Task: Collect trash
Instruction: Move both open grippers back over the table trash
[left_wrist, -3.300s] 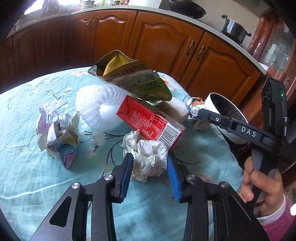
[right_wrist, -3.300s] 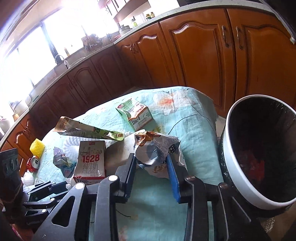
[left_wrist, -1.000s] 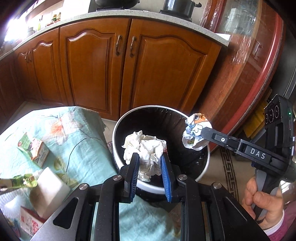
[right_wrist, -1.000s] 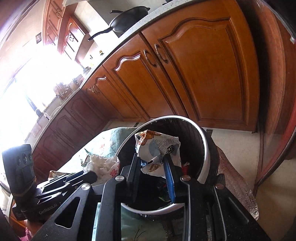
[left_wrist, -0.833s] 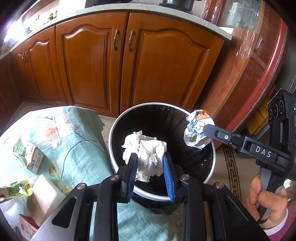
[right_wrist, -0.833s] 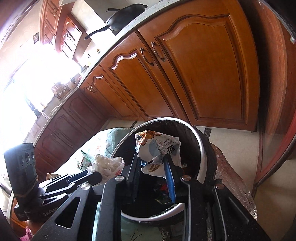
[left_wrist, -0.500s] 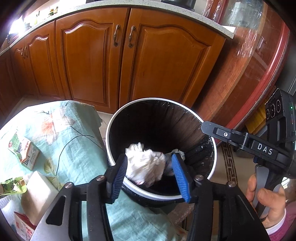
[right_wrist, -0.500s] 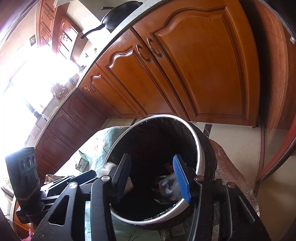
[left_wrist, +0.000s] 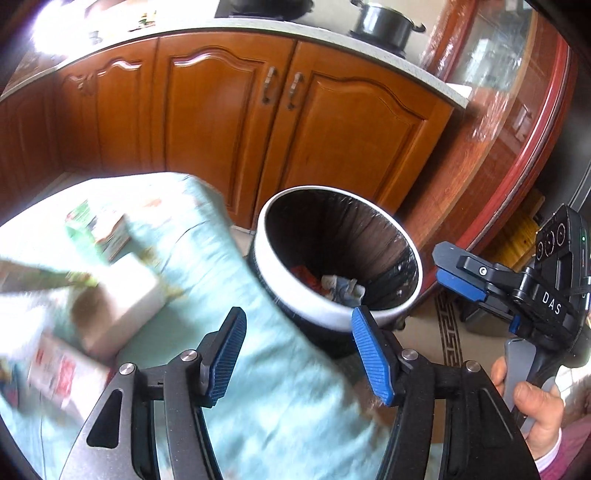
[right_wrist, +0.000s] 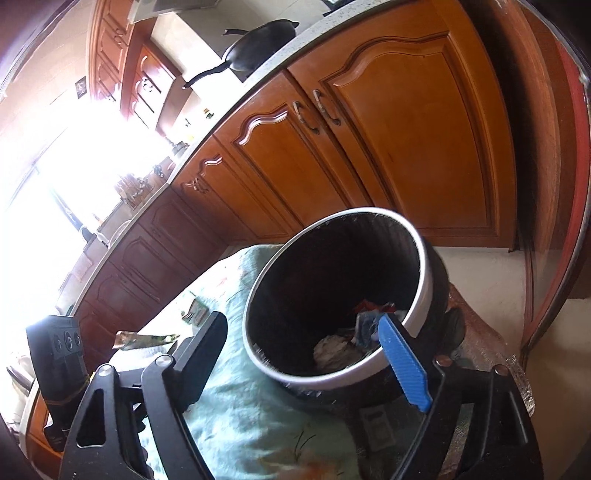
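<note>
left gripper: your jaws have just been opening and stand apart with nothing between them, over the table edge beside the bin.
right gripper: your jaws have just been opening and now gape wide and empty above the bin's near rim.
trash bin: white rim, black liner, just beside the table.
dropped trash: crumpled paper and wrappers lie at the bottom of the bin.
table: teal cloth; a green carton, a white block and a red-printed box lie on it, blurred.
right hand: grips the right gripper's handle.
</note>
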